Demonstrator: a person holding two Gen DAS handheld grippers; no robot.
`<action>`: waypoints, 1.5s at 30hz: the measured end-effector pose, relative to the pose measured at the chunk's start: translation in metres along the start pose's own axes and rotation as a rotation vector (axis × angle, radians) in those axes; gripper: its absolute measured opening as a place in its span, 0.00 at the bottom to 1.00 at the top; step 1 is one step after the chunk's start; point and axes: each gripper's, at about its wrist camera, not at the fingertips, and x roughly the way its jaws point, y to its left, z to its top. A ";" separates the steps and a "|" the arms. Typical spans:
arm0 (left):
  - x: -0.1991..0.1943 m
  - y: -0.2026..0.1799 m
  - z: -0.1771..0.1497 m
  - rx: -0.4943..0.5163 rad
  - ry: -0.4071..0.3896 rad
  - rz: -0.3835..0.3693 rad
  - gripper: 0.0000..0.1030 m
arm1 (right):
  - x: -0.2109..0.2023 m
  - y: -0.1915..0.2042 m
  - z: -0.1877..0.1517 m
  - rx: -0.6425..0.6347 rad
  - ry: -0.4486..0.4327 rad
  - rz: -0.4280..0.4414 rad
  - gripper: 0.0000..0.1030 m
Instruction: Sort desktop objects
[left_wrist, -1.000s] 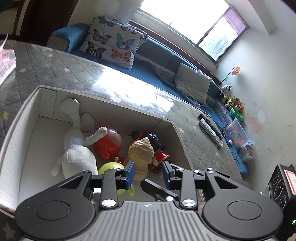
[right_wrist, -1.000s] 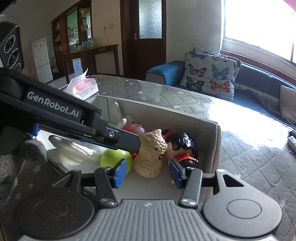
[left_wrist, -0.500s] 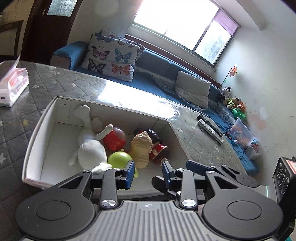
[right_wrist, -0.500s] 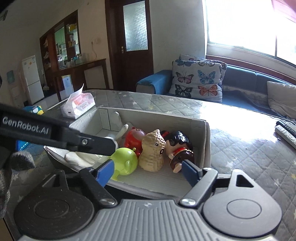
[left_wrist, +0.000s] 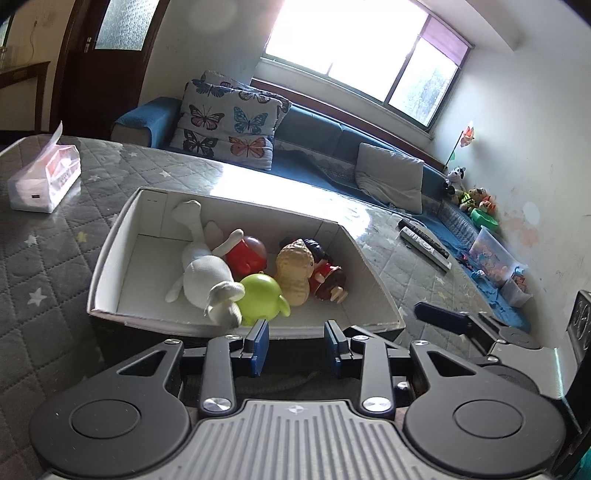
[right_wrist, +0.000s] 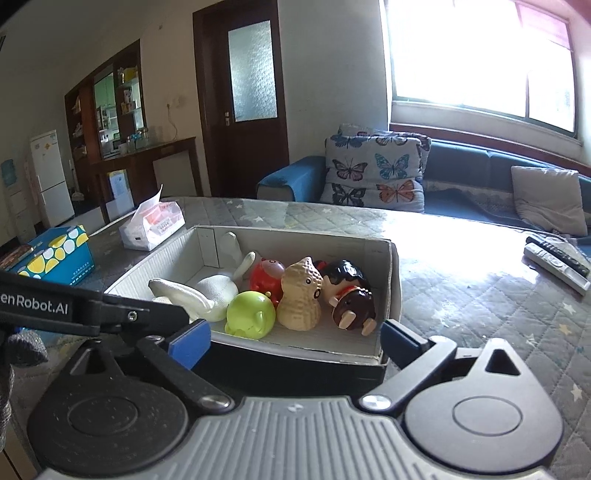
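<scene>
White box (left_wrist: 110, 266) on table holds white plush (left_wrist: 203, 273), red pig (left_wrist: 247, 254), green figure (left_wrist: 258, 299), peanut (left_wrist: 295, 269), doll (left_wrist: 325, 273).

A home living room: a blue sofa (right_wrist: 461, 162) with butterfly cushions (right_wrist: 373, 170) under a bright window (right_wrist: 480, 55), a white fridge (right_wrist: 48, 177) and wooden cabinets (right_wrist: 110, 107) behind.

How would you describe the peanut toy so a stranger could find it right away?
Look in the white box on the grey quilted table. The toys lie clustered toward one end; the peanut toy stands between the green toy and the black-haired doll. It alone is tan, bumpy-shelled, with a face.
</scene>
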 end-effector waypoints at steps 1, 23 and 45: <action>-0.002 0.000 -0.002 0.008 -0.001 0.008 0.34 | -0.002 0.001 -0.001 -0.002 -0.002 -0.004 1.00; -0.010 -0.011 -0.038 0.176 0.023 0.190 0.37 | -0.017 0.006 -0.032 0.075 0.007 -0.060 1.00; 0.006 -0.002 -0.062 0.229 0.083 0.332 0.36 | -0.008 0.017 -0.049 0.107 0.042 -0.088 1.00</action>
